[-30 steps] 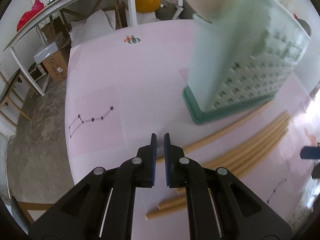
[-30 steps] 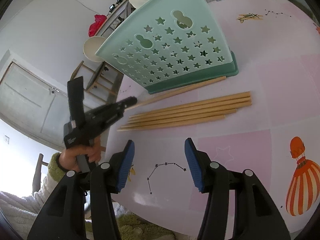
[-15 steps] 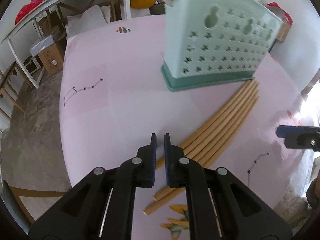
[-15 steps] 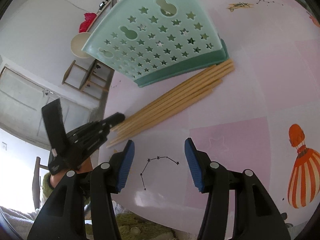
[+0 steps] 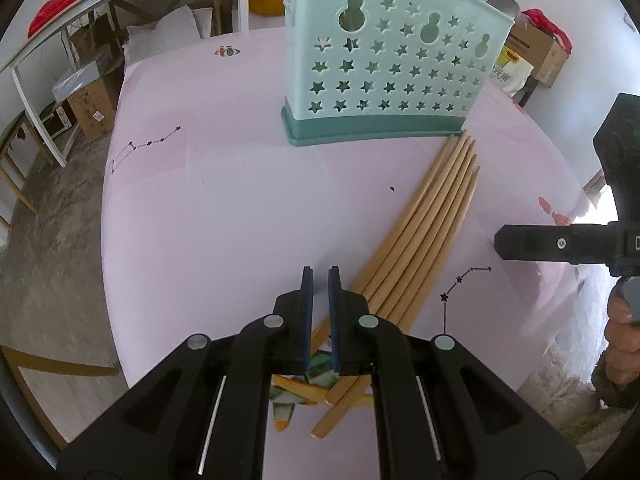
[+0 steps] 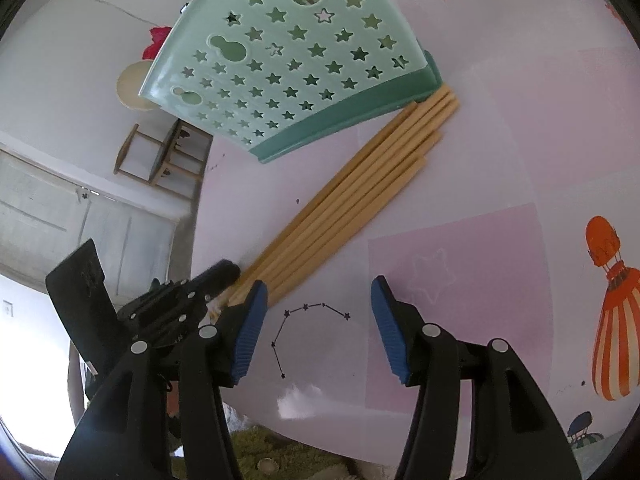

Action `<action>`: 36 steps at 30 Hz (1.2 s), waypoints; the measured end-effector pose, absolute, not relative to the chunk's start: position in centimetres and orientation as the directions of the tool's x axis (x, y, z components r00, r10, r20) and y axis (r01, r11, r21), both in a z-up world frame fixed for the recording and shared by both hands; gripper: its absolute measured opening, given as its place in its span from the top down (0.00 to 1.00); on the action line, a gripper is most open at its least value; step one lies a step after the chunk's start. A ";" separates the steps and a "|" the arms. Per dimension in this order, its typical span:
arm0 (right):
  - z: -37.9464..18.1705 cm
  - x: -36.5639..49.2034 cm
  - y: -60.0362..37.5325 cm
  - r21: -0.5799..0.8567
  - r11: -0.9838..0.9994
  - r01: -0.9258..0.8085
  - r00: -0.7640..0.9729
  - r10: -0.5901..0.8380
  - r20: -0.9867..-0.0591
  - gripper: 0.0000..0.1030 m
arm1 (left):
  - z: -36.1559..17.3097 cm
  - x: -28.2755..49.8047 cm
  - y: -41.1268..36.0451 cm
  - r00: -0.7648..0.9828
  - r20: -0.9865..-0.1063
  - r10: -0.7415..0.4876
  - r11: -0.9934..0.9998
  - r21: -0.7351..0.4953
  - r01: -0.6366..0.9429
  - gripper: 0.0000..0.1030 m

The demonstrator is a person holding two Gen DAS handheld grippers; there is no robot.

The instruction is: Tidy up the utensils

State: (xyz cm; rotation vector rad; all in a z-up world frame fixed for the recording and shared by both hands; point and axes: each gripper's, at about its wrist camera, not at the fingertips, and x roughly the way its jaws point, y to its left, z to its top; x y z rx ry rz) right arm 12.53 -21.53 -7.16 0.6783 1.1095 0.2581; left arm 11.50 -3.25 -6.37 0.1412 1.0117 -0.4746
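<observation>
Left gripper [image 5: 321, 276]: fingers closed, only a thin slit between the pads, nothing in it. It hangs over the near ends of the chopsticks [image 5: 424, 232], which run under it toward 1 o'clock in the left wrist view. They lie as a tight bundle flat on the pink table [image 5: 240, 208], far tips fanned a bit and touching or just short of the dark green base of the utensil holder [image 5: 384, 76], at its right corner; can't tell which. Holder stands upright at 12 o'clock, mint w/ star cutouts.

Right gripper [image 6: 316, 312]: fingers apart and opening, nothing between them but bare table w/ a printed constellation. In the right wrist view the chopsticks [image 6: 348, 192] run from 10 o'clock of the fingers up to 1 o'clock, ending at the holder [image 6: 296, 60]. The left gripper [image 6: 216, 276] sits at the bundle's near end, at 9 o'clock. A hand [image 5: 622, 336] shows at 3–4 o'clock in the left view, on the right gripper's handle.
</observation>
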 end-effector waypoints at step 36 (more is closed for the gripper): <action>-7.1 13.1 -20.3 0.638 0.761 0.118 0.455 0.530 -0.716 0.28 | -6.3 11.5 -2.8 0.446 -0.832 -0.330 0.901 -0.137 0.411 0.94</action>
